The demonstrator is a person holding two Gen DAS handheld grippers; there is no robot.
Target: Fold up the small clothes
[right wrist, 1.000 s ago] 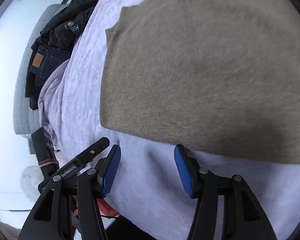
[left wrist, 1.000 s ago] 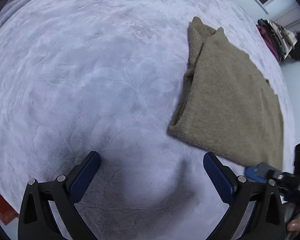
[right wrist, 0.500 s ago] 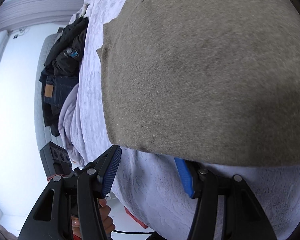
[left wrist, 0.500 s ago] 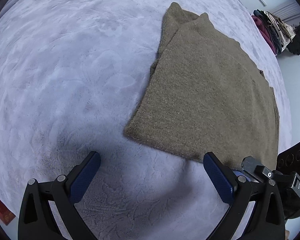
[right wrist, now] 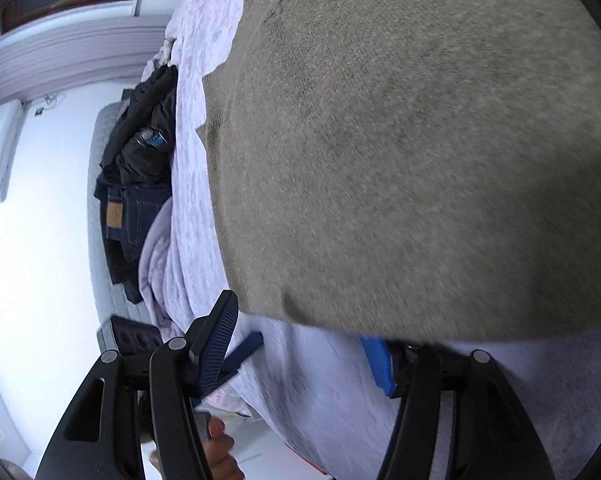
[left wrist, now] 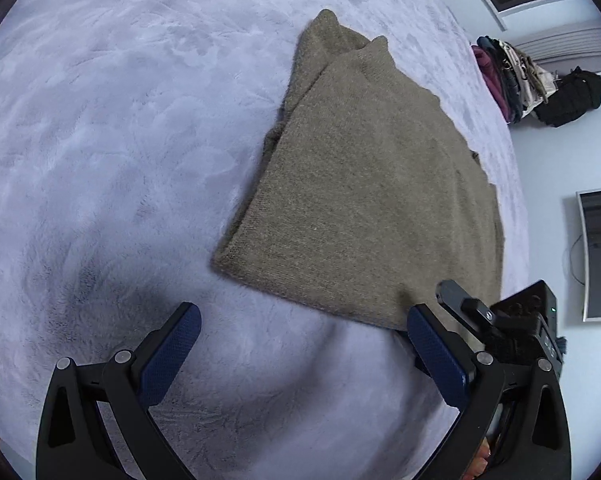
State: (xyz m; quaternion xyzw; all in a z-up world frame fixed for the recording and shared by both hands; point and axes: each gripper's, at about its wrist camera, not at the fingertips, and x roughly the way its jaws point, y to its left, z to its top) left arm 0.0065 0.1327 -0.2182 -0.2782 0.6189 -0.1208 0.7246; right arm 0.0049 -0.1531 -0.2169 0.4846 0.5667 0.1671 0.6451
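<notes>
Fuzzy brown folded knit sweater (left wrist: pixel 364 184) lies on the soft pale purple blanket (left wrist: pixel 120 140), dark clothes (right wrist: pixel 140 168) piled past its edge, both left gripper (left wrist: pixel 300 344) and right gripper (right wrist: pixel 300 344) wide open, holding nothing.

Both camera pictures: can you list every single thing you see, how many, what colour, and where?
Knit garment: one, olive-brown, folded flat on the bed, its near edge at the grippers.
Bed blanket: one, pale lilac, fuzzy, under the garment.
Dark clothes pile: one heap, black and navy denim, at the bed's edge in the right wrist view.
Hanging clothes: a bunch, maroon and cream, by the far wall.
Black bag: one, beside those clothes.
Left gripper: one, black with blue pads, open, just short of the garment's near edge.
Right gripper: one, black with blue pads, open; one finger slips under the garment's edge.
</notes>
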